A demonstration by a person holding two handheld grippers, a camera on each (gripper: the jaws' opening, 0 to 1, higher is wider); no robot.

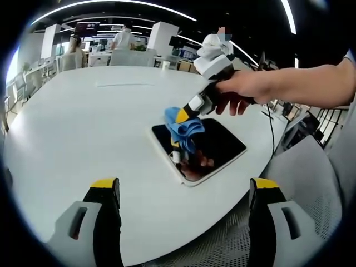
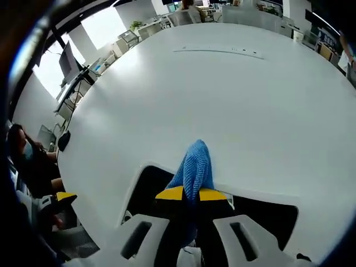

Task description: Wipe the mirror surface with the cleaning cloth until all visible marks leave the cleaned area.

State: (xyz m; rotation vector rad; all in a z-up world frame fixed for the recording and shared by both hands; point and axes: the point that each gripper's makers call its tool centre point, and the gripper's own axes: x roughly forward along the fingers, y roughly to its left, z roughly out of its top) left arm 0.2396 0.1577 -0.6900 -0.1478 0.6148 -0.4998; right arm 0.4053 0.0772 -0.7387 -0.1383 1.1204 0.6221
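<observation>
Left gripper view: my left gripper [image 1: 184, 192] hangs over the near edge of the white table [image 1: 83, 122], its 2 yellow-tipped jaws wide apart, nothing between them. Centre: the mirror [image 1: 214, 147], dark glass in a white frame, lies flat on the table. The right gripper [image 1: 188, 115], held by a hand [image 1: 242, 92], presses the blue cleaning cloth [image 1: 183, 129] onto its left part

Right gripper view: jaws nearly together, pinching the cloth, which bunches up ahead of the tips over the mirror's far edge
</observation>
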